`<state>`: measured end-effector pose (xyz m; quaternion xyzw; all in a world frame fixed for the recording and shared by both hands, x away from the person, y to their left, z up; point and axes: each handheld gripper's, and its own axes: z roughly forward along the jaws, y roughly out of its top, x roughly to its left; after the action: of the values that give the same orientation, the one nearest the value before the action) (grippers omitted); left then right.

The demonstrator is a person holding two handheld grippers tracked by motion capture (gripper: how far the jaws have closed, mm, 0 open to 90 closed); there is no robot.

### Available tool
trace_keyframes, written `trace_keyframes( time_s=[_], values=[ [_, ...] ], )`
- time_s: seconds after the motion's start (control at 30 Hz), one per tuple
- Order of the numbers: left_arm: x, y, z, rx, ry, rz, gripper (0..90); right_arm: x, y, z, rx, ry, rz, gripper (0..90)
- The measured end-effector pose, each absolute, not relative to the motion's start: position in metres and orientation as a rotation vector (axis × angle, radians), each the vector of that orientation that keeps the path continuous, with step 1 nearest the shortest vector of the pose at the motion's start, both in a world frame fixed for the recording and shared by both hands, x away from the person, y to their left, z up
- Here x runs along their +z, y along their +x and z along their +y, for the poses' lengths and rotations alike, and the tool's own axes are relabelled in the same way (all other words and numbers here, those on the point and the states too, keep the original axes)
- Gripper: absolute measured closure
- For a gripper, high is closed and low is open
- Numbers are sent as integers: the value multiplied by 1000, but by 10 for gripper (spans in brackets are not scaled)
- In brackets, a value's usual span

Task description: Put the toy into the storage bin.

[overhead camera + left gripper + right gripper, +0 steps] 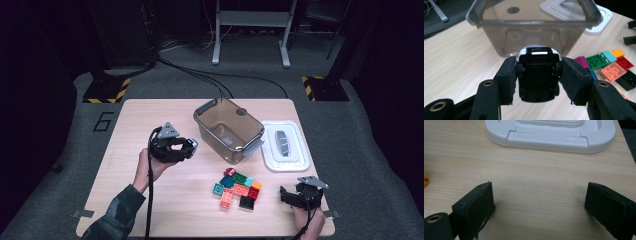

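So the left gripper (537, 75) is clamped on a little toy car (538, 72), black underside facing the camera, white body peeking out at the top. Both pads press on its wheels, so it's a solid grip. In the high view the left gripper (186, 146) sits at about 9 o'clock from the clear plastic bin (228, 129), close to it but not over the rim. From the left gripper view the bin (534, 27) is dead ahead at 12 o'clock, and it looks empty apart from a round mark on the bottom.

The right gripper (539, 202) is just parked with its jaws wide apart and nothing between them, resting near the table's (150, 200) 5 o'clock corner, with the white lid (551, 132) at 12 o'clock from it.

My read: the car is picked up, the drop into the bin isn't done yet. The pile of building blocks (237, 187) sits at 6 o'clock from the bin, untouched as far as I can tell.
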<state>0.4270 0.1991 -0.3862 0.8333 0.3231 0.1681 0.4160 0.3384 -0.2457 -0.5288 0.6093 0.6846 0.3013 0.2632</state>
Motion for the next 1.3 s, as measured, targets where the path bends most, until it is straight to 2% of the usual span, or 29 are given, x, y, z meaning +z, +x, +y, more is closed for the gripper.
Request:
trace_keyframes(
  time_s=[0.9, 1.07, 1.3],
  values=[
    [-313, 488, 157, 517, 2069, 774, 482, -529, 339, -246, 815, 1651, 1847, 78],
    [-309, 501, 144, 531, 2083, 775, 483, -529, 338, -246, 815, 1652, 1847, 79],
    [-323, 520, 126, 520, 2134, 797, 482, -529, 338, -245, 816, 1655, 1843, 80]
  ],
)
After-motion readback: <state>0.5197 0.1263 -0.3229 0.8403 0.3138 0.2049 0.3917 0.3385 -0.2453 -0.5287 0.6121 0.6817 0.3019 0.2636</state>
